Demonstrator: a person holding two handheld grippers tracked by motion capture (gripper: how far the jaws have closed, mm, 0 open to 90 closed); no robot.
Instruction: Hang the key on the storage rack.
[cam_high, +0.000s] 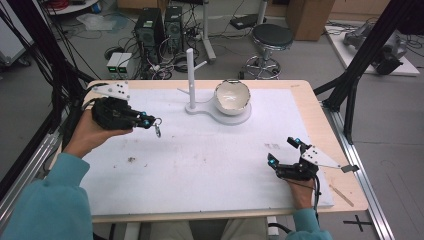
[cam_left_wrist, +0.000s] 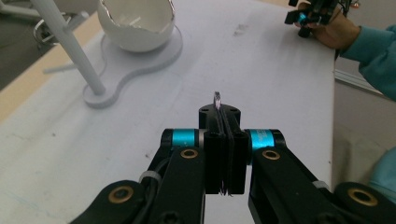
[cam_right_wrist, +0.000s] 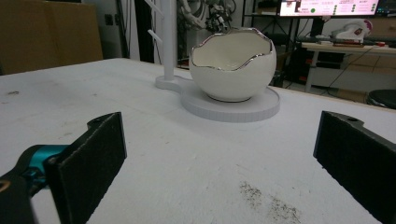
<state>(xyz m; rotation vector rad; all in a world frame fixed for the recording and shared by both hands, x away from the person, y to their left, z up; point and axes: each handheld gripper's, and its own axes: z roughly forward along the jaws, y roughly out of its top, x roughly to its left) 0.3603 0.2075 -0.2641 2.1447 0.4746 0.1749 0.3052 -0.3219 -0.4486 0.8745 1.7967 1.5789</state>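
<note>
1. A small metal key ring (cam_high: 158, 131) hangs from the left gripper (cam_high: 150, 121), clear above the left part of the white table mat (cam_high: 200, 165); its top pokes out between the clenched jaws in the left gripper view (cam_left_wrist: 217, 98).
2. Ahead and well apart stand a white stand (cam_high: 190, 80) with a peg and an egg-shaped bowl (cam_high: 232, 96) with a silver rim, sharing one base.
3. Nothing lies between ring and stand.
4. The right gripper (cam_high: 283, 152) rests near the mat's right edge, jaws spread wide and holding nothing.

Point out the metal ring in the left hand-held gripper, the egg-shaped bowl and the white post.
metal ring (cam_high: 158, 131), high view, on the loop hanging below the jaw tips.
egg-shaped bowl (cam_high: 232, 95), high view, on its inner wall.
white post (cam_high: 190, 80), high view, mid-shaft.
</note>
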